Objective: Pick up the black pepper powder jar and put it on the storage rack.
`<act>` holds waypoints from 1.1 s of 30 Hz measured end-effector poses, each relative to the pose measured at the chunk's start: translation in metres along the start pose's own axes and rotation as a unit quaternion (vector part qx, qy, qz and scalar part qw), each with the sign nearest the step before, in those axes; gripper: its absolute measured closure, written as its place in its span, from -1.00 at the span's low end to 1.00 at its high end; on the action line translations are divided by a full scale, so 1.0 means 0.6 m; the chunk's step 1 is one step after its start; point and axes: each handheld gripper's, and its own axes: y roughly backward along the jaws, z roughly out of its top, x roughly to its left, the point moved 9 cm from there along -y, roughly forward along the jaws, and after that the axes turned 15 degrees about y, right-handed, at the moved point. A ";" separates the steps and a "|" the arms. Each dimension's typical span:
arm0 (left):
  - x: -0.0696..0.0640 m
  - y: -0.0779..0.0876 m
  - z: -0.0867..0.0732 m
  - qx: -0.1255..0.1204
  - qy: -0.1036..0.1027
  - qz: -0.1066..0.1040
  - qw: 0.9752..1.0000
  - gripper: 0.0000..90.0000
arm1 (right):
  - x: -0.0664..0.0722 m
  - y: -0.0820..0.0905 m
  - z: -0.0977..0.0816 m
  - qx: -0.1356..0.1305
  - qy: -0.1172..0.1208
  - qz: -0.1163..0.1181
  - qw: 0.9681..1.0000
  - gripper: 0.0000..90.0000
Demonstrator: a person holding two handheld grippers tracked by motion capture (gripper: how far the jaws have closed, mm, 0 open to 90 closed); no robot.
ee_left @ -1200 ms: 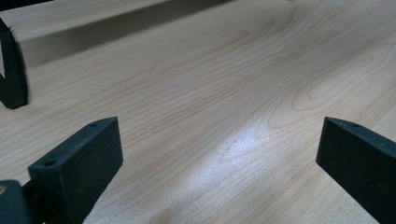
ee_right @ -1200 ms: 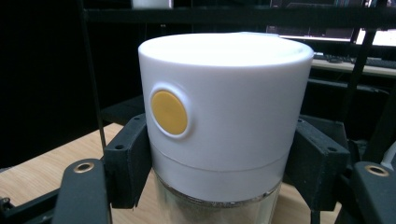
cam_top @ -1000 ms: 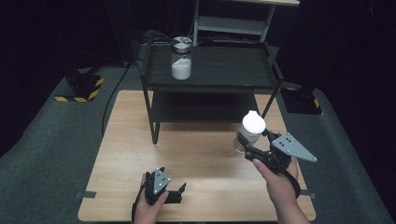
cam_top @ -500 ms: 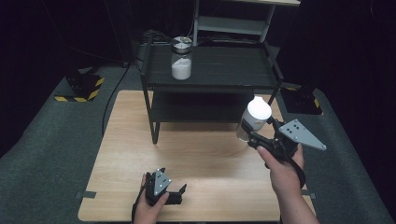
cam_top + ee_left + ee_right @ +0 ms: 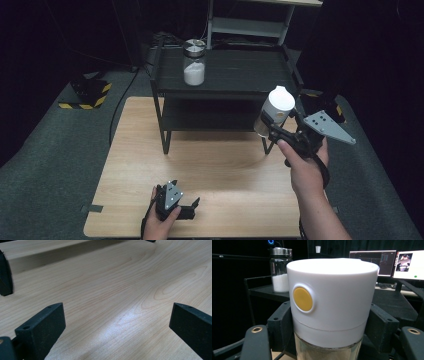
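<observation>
- two grippers are at work over the wooden table point(image 5: 220, 165), and they split the job: the left gripper point(image 5: 192, 206) rests low on the board near the front edge, its jaws standing wide apart with only bare wood grain between them, so it looks parked out of the way.
- one glass jar with a metal lid point(image 5: 194, 62) stands upright on the top deck of the black shelf rack point(image 5: 240, 75), near its left rear corner; it holds a white powder or grain, about a third to half full. it is well apart from both grippers.
- one white-capped jar point(image 5: 275, 111) is clamped in the right gripper point(image 5: 275, 131), lifted clear of the table beside the rack's right front leg, about level with the top deck. the jaws grip it on both sides just under the cap, on the clear glass body, which keeps it upright.
- in the right gripper view the cap point(image 5: 332, 297) is a tall white plastic piece with a round yellow button point(image 5: 302, 299) on its side; the glass below seems to hold a pale, sandy content, though how full it is i cannot tell.
- judging by the height, the held jar is probably bound for the top deck beside the other jar.
</observation>
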 end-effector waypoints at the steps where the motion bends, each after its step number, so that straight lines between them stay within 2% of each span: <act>1: -0.001 0.000 0.000 0.001 -0.002 0.000 1.000 -0.99 | 0.000 -0.002 0.002 0.000 0.000 -0.001 1.000 -0.31; 5: -0.002 -0.001 0.001 0.004 -0.008 -0.001 1.000 -0.99 | -0.004 -0.009 0.012 -0.002 0.003 -0.004 1.000 -0.31; 12: 0.001 0.000 0.000 0.002 0.001 -0.005 1.000 -0.99 | -0.017 -0.030 0.047 -0.005 0.003 -0.015 1.000 -0.31; 17: 0.000 -0.001 0.001 0.003 -0.004 -0.006 1.000 -0.99 | -0.019 -0.043 0.066 -0.007 0.009 -0.019 1.000 -0.31; 33: 0.003 0.000 0.001 0.004 -0.002 -0.012 1.000 -0.99 | -0.034 -0.097 0.092 -0.009 0.013 -0.041 0.999 -0.31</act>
